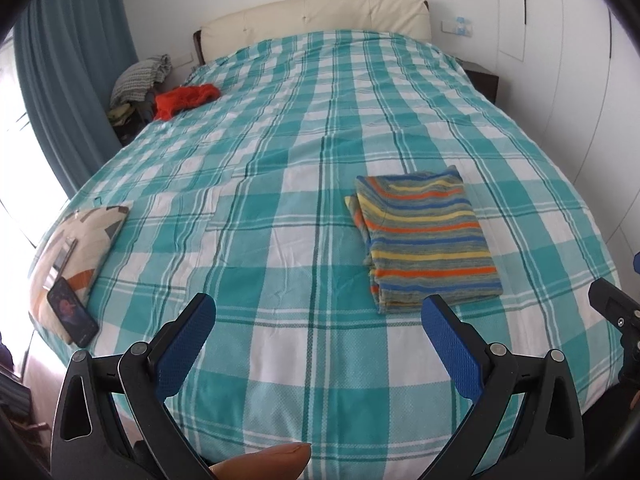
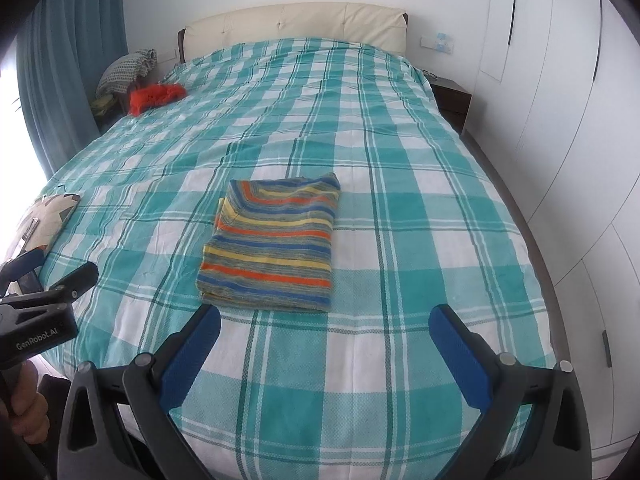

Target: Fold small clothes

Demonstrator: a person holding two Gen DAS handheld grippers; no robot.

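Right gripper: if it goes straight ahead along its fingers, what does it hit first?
Likely the folded striped garment, lying just past the open right gripper, slightly left of its centre line. If it travels above the bedspread, it may pass over it; depth is unclear.
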